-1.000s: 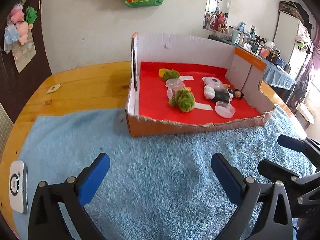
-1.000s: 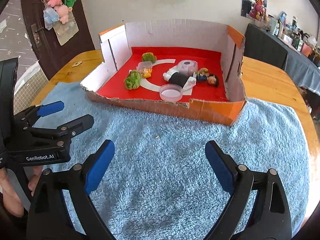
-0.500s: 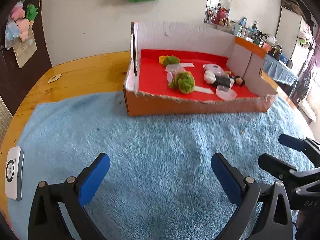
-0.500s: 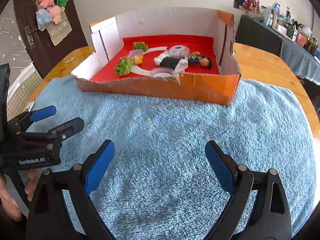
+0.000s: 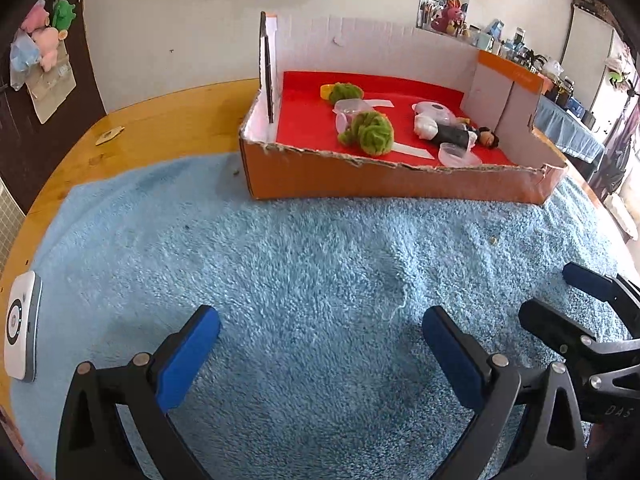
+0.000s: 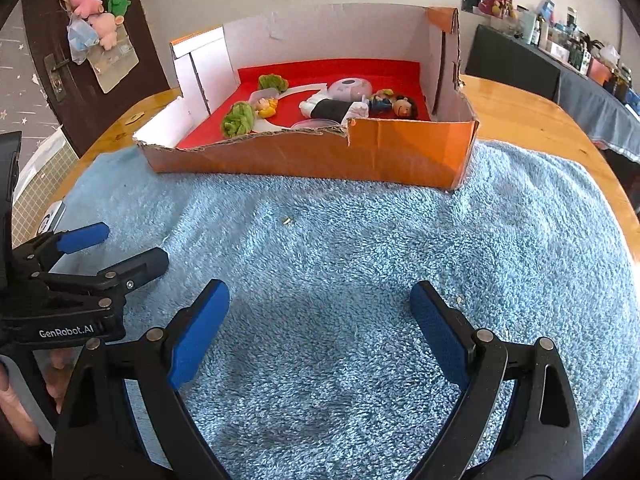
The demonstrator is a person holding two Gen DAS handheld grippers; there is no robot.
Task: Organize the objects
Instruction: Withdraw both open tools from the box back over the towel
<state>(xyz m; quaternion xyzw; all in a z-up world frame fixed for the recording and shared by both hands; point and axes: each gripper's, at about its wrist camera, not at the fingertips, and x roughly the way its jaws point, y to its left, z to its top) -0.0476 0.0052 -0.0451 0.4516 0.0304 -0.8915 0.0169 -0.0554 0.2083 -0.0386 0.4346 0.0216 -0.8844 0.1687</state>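
Observation:
An orange cardboard box (image 5: 320, 174) (image 6: 392, 152) with a red floor stands at the far side of the blue towel (image 5: 300, 280) (image 6: 360, 260). Inside lie two green yarn balls (image 5: 370, 132) (image 6: 239, 119), a doll in black (image 5: 456, 134) (image 6: 340, 109), a small figure with a dark-haired head (image 6: 402, 107), clear plastic lids (image 5: 456, 155) and a pink round case (image 6: 351, 88). My left gripper (image 5: 320, 346) hangs open over bare towel, well short of the box. The right gripper (image 6: 320, 324) is likewise open and holds nothing. Each gripper shows at the edge of the other's view.
A white device (image 5: 22, 342) lies at the towel's left edge. The round wooden table (image 5: 160, 128) (image 6: 532, 116) shows around the towel. A wall stands behind the box, a dark door (image 6: 80, 60) with hung toys at the left, a cluttered counter (image 5: 560, 120) at the right.
Both grippers have drawn back and sunk lower toward the towel, so the box looks farther off and more side-on. Both stayed open; nothing in the box moved.

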